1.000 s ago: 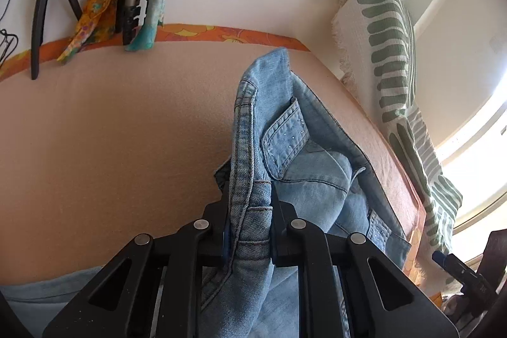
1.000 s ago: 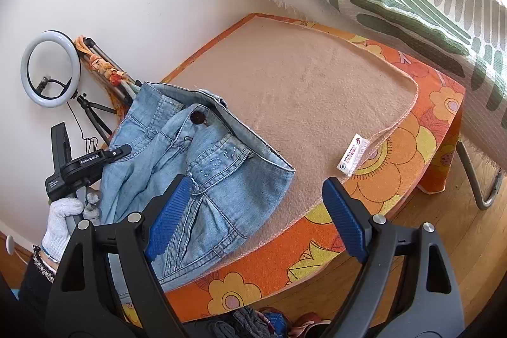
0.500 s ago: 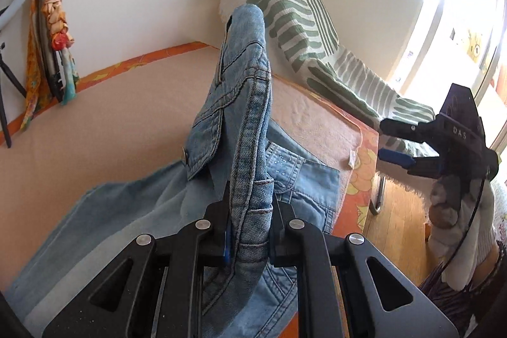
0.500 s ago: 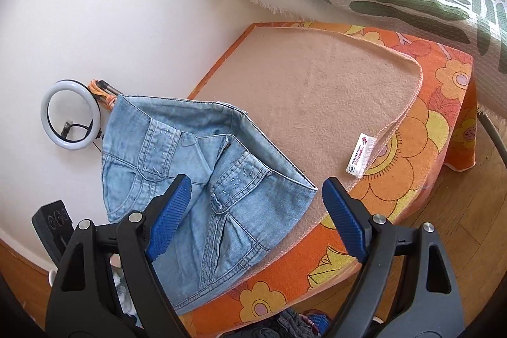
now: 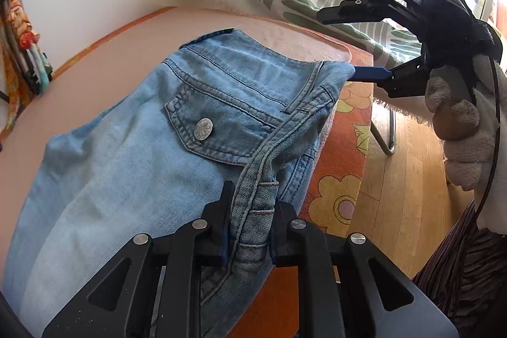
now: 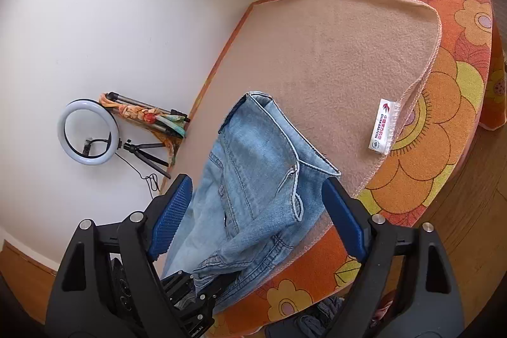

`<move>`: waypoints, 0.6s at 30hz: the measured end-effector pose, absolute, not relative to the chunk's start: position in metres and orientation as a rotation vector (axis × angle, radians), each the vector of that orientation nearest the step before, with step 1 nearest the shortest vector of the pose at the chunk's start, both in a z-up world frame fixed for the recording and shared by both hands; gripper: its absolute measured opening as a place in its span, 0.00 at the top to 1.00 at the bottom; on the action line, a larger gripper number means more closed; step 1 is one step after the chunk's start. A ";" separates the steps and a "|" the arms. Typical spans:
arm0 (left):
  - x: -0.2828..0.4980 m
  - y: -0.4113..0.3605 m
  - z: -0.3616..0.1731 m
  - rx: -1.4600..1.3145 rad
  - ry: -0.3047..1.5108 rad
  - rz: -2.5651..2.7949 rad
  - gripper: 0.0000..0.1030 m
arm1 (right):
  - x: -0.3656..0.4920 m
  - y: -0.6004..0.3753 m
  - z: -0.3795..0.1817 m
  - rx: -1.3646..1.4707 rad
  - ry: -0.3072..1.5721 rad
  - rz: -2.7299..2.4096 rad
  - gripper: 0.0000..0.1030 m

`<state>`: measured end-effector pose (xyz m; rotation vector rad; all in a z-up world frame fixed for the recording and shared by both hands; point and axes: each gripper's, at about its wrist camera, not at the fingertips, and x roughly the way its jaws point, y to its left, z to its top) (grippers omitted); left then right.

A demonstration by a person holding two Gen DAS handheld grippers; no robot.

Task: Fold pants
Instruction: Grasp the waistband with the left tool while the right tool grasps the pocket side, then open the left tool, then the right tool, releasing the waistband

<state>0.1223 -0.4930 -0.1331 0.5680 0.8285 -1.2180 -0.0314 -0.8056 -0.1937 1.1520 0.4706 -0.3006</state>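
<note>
Because the waistband must be kept taut for folding, it is pinched between the closed jaws of the left gripper (image 5: 250,230), nearest the jeans (image 5: 152,154). These are spread over the pink blanket (image 6: 332,53) (partly overhanging its edge). Beyond the jeans, the right gripper (image 6: 256,220) is held level, jaws wide apart, straddling the far waistband corner without gripping.
</note>
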 end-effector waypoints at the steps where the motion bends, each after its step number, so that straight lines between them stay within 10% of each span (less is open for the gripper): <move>1: 0.120 -0.494 -0.131 0.573 0.826 -1.215 0.78 | -0.026 -0.806 -0.196 1.135 0.491 -0.316 0.23; 8: 0.096 -0.465 -0.115 0.594 0.801 -1.271 0.62 | 0.015 -0.797 -0.218 0.979 0.705 -0.370 0.79; 18: 0.156 -0.331 -0.086 0.363 0.784 -1.068 0.57 | 0.036 -0.778 -0.175 0.683 0.640 -0.345 0.86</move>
